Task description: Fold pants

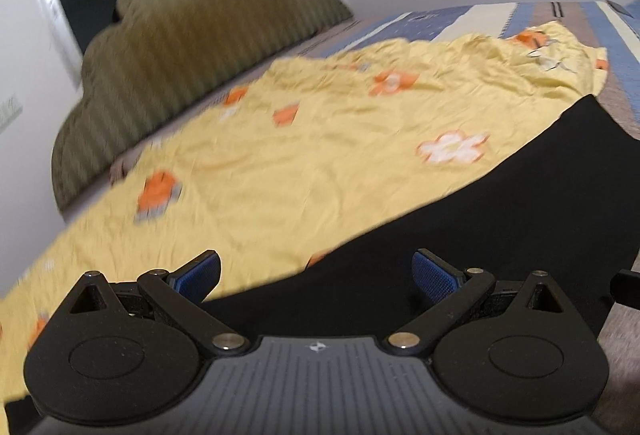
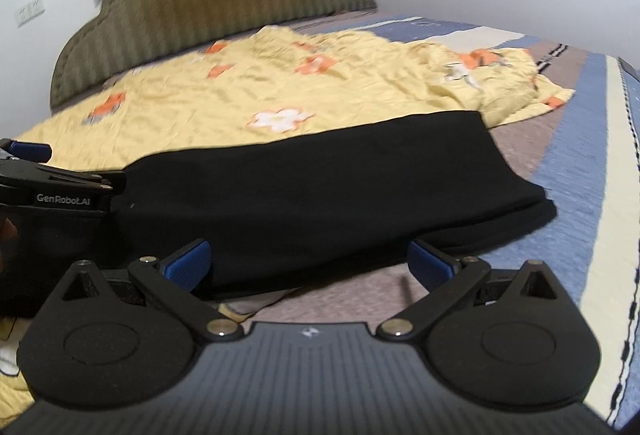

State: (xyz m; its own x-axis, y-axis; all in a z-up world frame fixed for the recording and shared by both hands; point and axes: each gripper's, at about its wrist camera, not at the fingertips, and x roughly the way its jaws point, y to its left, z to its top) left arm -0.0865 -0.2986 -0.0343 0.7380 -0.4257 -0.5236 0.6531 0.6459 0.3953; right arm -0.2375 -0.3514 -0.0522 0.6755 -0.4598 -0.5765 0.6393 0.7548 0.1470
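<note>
One pair of black pants (image 2: 320,191) | folded flat on yellow sheet (image 2: 192,107) | both grippers' jaws wide apart, empty

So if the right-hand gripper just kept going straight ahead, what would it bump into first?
Most likely the black pants: the open right gripper points at their near edge lying on the bed. Depth is hard to judge.

Two matte black grippers, left gripper (image 1: 316,277) and right gripper (image 2: 310,265), with blue ribbed pads (image 2: 188,263), silver pivot screws, "GenRobot.AI" lettering.
</note>
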